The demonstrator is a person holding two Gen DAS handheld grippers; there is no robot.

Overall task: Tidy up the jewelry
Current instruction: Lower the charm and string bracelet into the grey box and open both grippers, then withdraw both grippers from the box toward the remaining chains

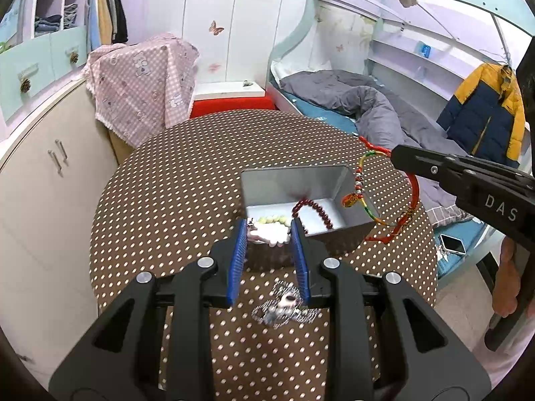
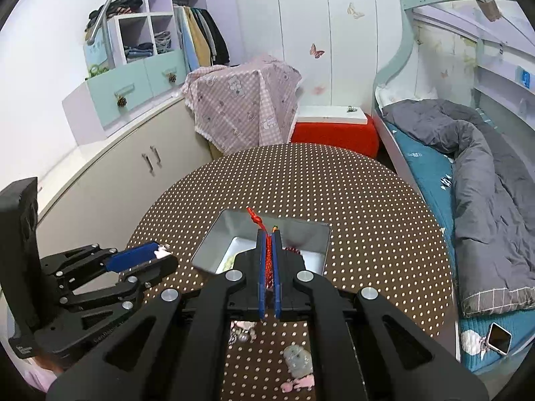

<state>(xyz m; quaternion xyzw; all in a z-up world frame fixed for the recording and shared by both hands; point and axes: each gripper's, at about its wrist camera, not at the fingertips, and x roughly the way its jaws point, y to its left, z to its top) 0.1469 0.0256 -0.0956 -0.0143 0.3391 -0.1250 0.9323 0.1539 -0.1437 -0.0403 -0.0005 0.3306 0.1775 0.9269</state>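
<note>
Right hand-held gripper (image 2: pixel 267 234) is clamped on a red braided cord bracelet (image 1: pixel 374 193), which dangles as a loop over the right wall of the grey metal box (image 1: pixel 351 207), likely lined up to drop in. Left hand-held gripper (image 1: pixel 269 230) pinches a white-pink piece (image 1: pixel 269 234) at the box's near edge, jaws partly closed on it, probably also bound for the box. Already inside: dark red bead bracelet (image 1: pixel 312 212) and pale green beads (image 1: pixel 272 219). Loose pieces are left on the desk (image 1: pixel 174 200), one at 6 o'clock of the box (image 1: pixel 284 305). Round desk, brown polka-dot cloth. Bedroom: bunk bed (image 2: pixel 431 167) at 3 o'clock, wardrobe (image 2: pixel 301 16) at 12, cabinets (image 2: pixel 110 173) at 9.
</note>
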